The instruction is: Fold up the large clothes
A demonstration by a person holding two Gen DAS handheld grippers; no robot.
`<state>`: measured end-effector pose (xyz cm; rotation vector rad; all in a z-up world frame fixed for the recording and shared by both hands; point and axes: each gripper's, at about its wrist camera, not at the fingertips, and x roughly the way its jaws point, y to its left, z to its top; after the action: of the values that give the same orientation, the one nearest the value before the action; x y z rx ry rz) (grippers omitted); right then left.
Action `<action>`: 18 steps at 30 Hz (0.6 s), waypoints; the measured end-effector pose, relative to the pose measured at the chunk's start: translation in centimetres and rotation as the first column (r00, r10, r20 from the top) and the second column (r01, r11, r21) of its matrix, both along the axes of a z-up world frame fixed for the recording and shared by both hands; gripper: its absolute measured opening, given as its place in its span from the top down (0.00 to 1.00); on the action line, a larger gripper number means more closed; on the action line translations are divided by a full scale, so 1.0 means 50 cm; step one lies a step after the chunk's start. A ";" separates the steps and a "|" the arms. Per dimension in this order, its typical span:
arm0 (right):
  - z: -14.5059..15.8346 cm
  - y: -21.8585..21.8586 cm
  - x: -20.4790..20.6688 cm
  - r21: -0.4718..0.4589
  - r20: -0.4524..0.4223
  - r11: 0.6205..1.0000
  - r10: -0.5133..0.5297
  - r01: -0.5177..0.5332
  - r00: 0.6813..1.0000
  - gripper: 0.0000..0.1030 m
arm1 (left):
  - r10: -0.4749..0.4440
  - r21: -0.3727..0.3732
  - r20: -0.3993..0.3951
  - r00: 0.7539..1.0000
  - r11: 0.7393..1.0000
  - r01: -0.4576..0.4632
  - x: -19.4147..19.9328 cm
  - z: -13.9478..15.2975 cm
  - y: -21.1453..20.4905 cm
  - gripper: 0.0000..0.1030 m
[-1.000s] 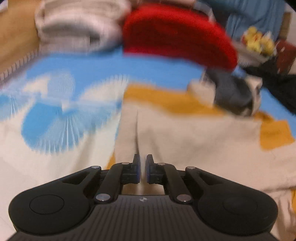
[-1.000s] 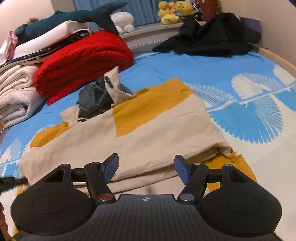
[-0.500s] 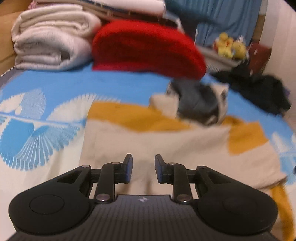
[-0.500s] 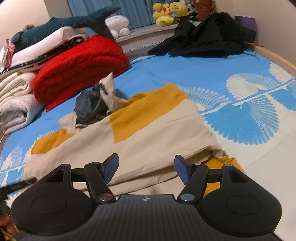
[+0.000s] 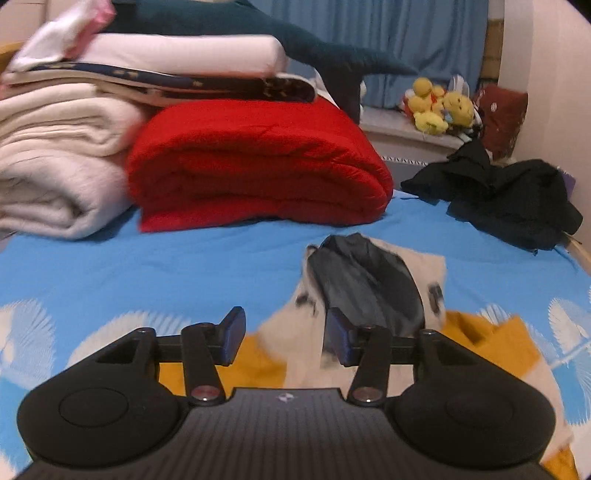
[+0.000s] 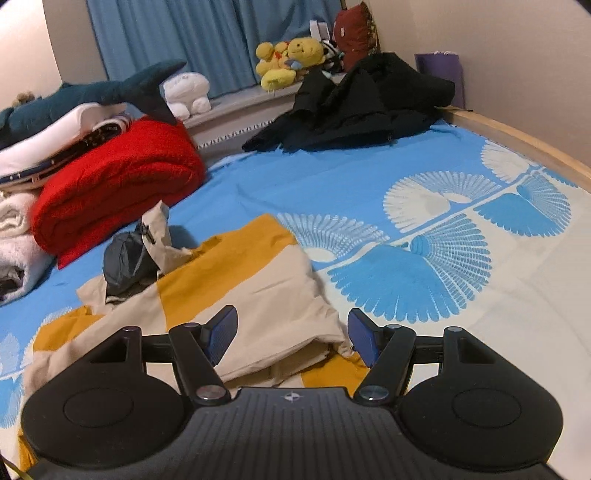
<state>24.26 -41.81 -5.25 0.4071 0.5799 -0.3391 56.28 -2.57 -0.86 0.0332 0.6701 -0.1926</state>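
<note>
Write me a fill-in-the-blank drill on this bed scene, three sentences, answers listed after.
1. The folded blanket beside the white bedding is coloured ____.
2. The left tool and the right tool both have their jaws ____.
3. On the window ledge, the plush toys next to the dark red cushion are coloured ____.

Missing words: red; open; yellow

Matt woven cloth jacket [image 6: 258,295], beige and mustard, with a dark, faintly sheened lining [image 5: 365,280]. Fleecy red blanket [image 5: 255,166]. Smooth printed cotton bed sheet [image 6: 369,177]. Pale wooden bed frame [image 6: 517,140]. Matt black ribbed plastic hand-held gripper [image 6: 291,334], blue rubbery pads [image 6: 221,332].
</note>
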 end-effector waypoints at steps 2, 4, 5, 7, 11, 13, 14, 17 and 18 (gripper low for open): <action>0.003 0.000 -0.002 -0.028 0.017 1.000 -0.004 0.004 1.000 0.34 | -0.030 -0.012 -0.009 1.000 0.999 0.030 0.080 -0.011 -0.021 0.62; 0.002 -0.005 0.002 -0.033 0.008 0.999 -0.010 0.010 1.000 0.35 | -0.085 -0.024 -0.025 0.996 0.996 0.084 0.154 -0.027 -0.044 0.72; -0.002 -0.009 0.004 -0.024 0.004 1.000 -0.013 0.013 1.000 0.36 | -0.101 -0.023 -0.042 0.994 0.995 0.100 0.194 -0.038 -0.058 0.75; -0.007 -0.011 0.009 -0.008 -0.004 1.000 -0.026 0.026 1.000 0.38 | -0.107 -0.012 -0.073 0.992 0.994 0.106 0.257 -0.067 -0.076 0.75; -0.012 0.001 0.018 -0.024 -0.013 0.999 -0.023 0.023 1.000 0.38 | -0.103 -0.012 -0.117 0.988 0.995 0.102 0.365 -0.120 -0.105 0.75; -0.011 0.008 0.021 -0.053 -0.016 0.998 -0.020 0.019 1.000 0.38 | -0.066 -0.035 -0.142 0.988 0.997 0.062 0.417 -0.145 -0.103 0.75; -0.011 0.010 0.022 -0.062 -0.021 0.998 -0.019 0.018 1.000 0.38 | -0.041 -0.055 -0.158 0.987 0.998 0.032 0.443 -0.159 -0.098 0.75; -0.012 0.010 0.023 -0.055 -0.029 0.998 -0.029 0.027 0.999 0.38 | -0.009 -0.101 -0.223 0.975 0.995 -0.014 0.502 -0.203 -0.085 0.72; -0.013 0.010 0.023 -0.053 -0.034 0.998 -0.036 0.034 0.999 0.38 | -0.010 -0.107 -0.256 0.967 0.994 -0.018 0.521 -0.223 -0.086 0.72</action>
<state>25.43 -41.32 -5.91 0.3618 0.5971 -0.3945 82.35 -6.89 -12.02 -0.0993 0.9165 -0.2313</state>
